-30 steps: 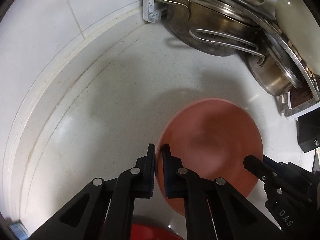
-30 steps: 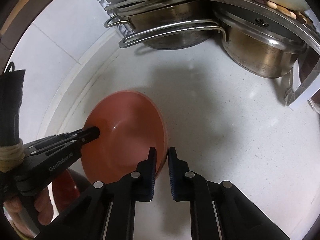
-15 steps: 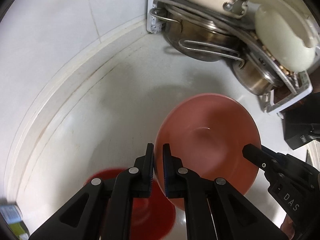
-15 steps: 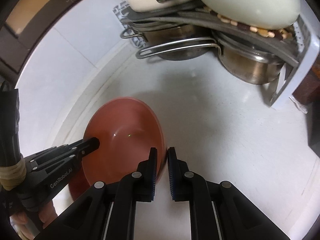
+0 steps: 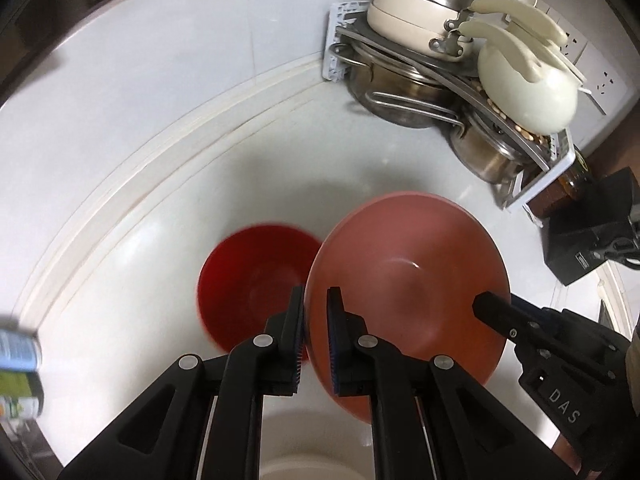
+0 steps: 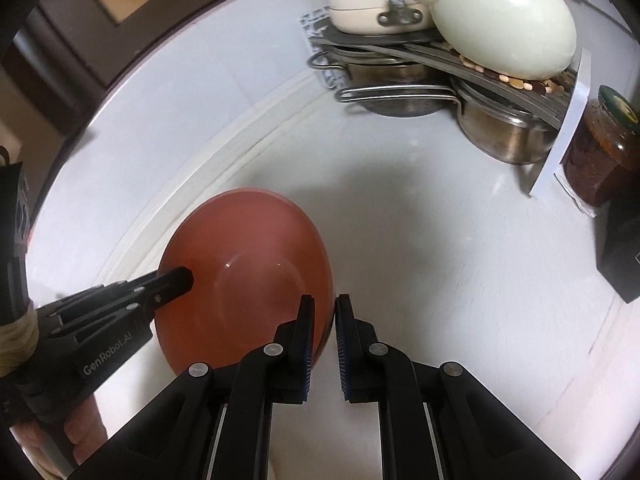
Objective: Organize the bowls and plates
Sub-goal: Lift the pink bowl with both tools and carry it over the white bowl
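The white counter (image 5: 168,208) lies under everything, with the pot rack (image 5: 452,80) in its far corner, and you hold the pink bowl (image 5: 408,280) in the air above it, tilted, its rim clamped on both sides. Your left gripper (image 5: 316,324) pinches the left edge and your right gripper (image 6: 324,328) pinches the right edge, the fingers of each closed on the rim. The smaller red bowl (image 5: 248,280) sits on the counter just left of the pink one and below it, nearer to your left gripper, so I judge the next move goes that way, to nest them.
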The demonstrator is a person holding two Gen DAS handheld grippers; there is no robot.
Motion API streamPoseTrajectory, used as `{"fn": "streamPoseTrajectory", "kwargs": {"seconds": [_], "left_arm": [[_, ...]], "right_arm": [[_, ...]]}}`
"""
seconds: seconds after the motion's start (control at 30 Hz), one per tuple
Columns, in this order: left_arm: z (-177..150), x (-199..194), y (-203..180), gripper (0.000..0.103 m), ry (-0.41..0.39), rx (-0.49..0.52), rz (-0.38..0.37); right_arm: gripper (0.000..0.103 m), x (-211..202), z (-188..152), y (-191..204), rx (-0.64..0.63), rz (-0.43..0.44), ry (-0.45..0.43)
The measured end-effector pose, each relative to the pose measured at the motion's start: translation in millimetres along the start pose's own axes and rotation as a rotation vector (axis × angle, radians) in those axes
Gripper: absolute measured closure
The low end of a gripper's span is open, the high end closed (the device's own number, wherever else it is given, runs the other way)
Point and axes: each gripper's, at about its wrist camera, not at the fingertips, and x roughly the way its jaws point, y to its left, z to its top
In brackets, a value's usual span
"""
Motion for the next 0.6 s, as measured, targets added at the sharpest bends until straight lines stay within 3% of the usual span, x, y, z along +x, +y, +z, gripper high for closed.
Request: {"fn": "streamPoseTrajectory", "kwargs": {"seconds": [0.33,0.6], "left_arm": [[-68.4,-46.4,22.0,0.088,-0.039,-0.072,0.038],[-124.9,-61.1,46.3,0.088,-0.037,-0.160,0.050]], "right_arm": [[0.091,-21.9,-48.2,37.3,-0.111,0.051,0.038],[0.091,-26.4,-87.3,63.1,-0.205,0.064,0.085]]}}
